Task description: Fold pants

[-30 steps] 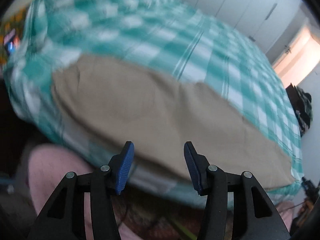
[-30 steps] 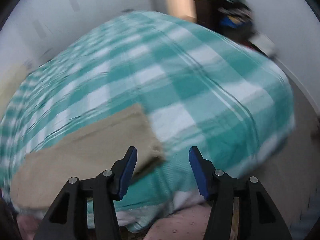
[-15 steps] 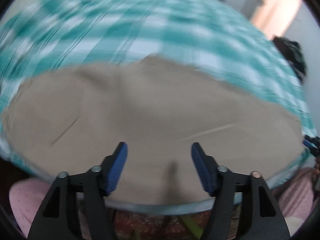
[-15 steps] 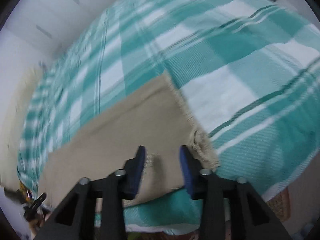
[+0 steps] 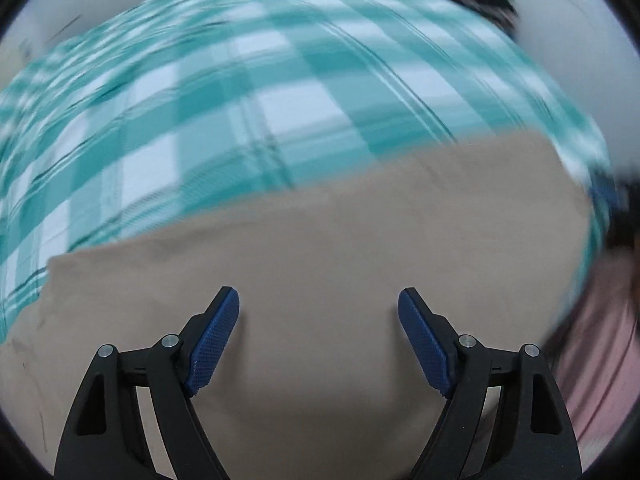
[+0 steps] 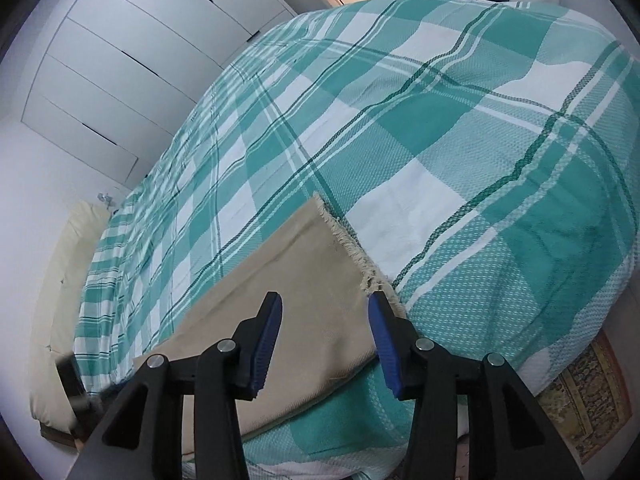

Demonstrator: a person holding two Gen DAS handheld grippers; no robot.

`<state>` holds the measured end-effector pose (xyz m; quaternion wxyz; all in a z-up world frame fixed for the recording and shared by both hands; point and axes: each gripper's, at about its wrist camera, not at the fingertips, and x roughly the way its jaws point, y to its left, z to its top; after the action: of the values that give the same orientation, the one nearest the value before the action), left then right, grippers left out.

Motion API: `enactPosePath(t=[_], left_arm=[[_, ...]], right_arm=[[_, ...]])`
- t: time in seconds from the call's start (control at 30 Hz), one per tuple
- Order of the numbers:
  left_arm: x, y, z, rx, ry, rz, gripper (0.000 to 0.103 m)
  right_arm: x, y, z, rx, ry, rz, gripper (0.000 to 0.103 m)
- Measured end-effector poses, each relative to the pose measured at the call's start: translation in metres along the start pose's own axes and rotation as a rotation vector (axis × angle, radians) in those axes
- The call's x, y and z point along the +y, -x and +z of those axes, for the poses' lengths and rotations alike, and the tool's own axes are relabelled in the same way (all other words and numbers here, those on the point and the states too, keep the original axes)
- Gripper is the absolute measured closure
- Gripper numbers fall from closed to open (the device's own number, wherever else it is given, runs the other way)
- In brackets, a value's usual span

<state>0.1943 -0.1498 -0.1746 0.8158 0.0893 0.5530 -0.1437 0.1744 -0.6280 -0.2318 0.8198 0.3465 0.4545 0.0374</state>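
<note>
Right wrist: bed (image 6: 460,128) with teal check cover, white wardrobe (image 6: 132,56) behind, rug (image 6: 588,396) on floor. Tan pants (image 6: 296,292) lie flat at bed's near edge. Right gripper (image 6: 322,344) over frayed hem, jaws opening, nothing pinched. Left gripper (image 5: 318,344) above pants (image 5: 320,248), jaws opening, empty; wider than a second ago, view blurred.

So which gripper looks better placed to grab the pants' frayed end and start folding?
The right gripper, probably. Its opening jaws hover over the frayed hem of the tan pants. The left gripper, also opening, sits over plain mid-fabric with no edge between its fingers.
</note>
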Motion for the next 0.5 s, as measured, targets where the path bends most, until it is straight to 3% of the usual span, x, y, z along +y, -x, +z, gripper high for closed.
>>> enactPosePath(t=[0.1,0.17,0.33,0.5], left_arm=[[-0.020,0.005,-0.037,0.007,-0.056,0.013,0.020],[-0.021,0.011,-0.052,0.002,-0.027,0.008,0.019],[-0.020,0.007,-0.057,-0.004,0.031,0.006,0.018],[-0.023,0.005,-0.058,-0.017,0.032,0.009,0.017]], right_arm=[[-0.004,0.004,0.001,-0.019,-0.009,0.014,0.058],[-0.003,0.006,0.001,-0.034,-0.007,0.022,0.058],[0.005,0.011,0.001,-0.042,0.012,0.064,0.057],[-0.011,0.031,-0.007,-0.001,-0.136,0.139,0.050]])
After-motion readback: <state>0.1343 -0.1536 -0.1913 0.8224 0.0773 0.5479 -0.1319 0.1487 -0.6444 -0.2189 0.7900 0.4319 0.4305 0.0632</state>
